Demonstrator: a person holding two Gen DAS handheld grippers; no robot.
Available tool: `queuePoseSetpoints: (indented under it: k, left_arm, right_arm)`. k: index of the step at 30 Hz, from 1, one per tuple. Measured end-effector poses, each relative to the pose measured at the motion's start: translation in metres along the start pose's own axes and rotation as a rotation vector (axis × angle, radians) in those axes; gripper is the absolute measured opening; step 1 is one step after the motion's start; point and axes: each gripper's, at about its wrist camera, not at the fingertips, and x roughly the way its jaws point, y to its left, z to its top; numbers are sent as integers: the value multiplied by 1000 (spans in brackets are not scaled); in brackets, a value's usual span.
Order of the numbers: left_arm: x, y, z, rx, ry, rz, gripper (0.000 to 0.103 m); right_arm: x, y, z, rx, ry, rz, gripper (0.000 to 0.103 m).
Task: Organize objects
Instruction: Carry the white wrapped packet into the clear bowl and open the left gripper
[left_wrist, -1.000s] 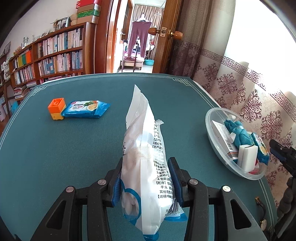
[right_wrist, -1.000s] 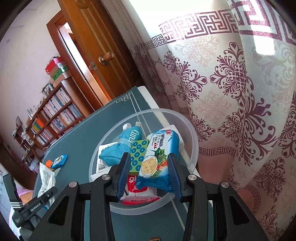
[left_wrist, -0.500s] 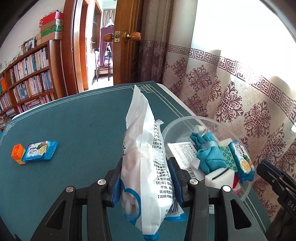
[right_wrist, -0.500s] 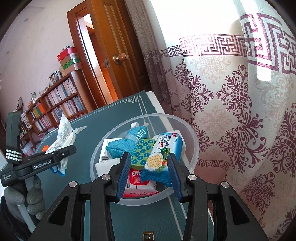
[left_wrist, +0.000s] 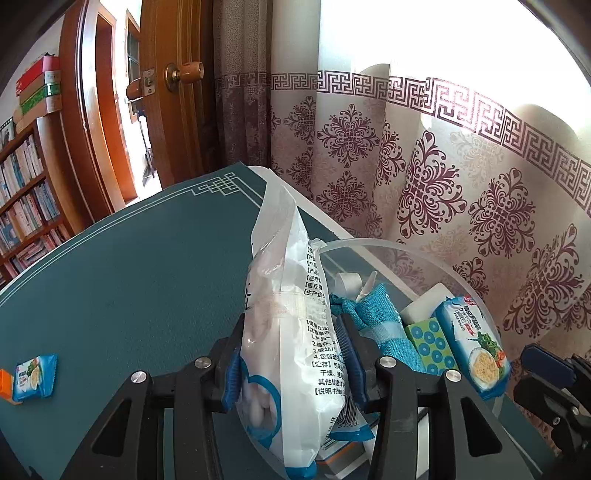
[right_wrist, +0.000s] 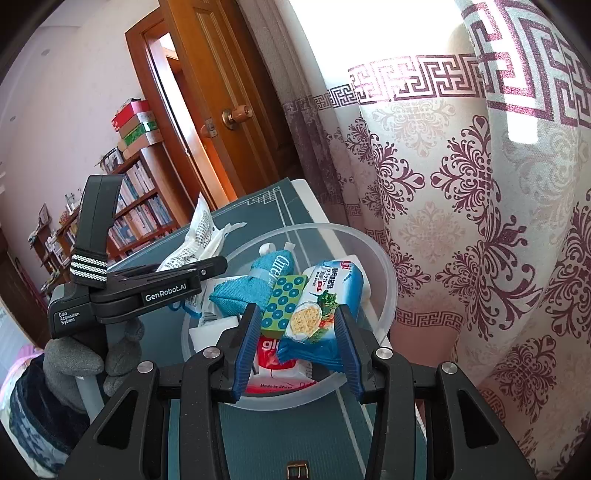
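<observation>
Clamped between the left gripper (left_wrist: 291, 363) pads, a white printed bag (left_wrist: 291, 332) stands upright at the rim of the clear bowl (left_wrist: 476, 291), which holds a teal cloth bundle (left_wrist: 376, 317). From the right wrist, the right gripper (right_wrist: 297, 345) grips a blue cracker packet (right_wrist: 321, 314) over that bowl (right_wrist: 384, 273); the left gripper (right_wrist: 192, 273) hangs just beside.

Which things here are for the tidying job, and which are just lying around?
For the job:
- white bag in the left tool
- clear bowl
- blue cracker pack between the right tool fingers
- blue cracker packet on the table

Lying about:
- bookshelf
- curtain
- door
</observation>
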Motion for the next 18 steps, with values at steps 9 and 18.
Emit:
queuePoseSetpoints:
  k: [9,18]
  left_arm:
    - [-8,-4,0,11,-50,-53,86]
    - [-18,17,-8,-68,-49,-21,89]
  right_arm:
    - [6,-1,-3,3,20,-5,43]
    - [3,3,-2,-6,13,2,43]
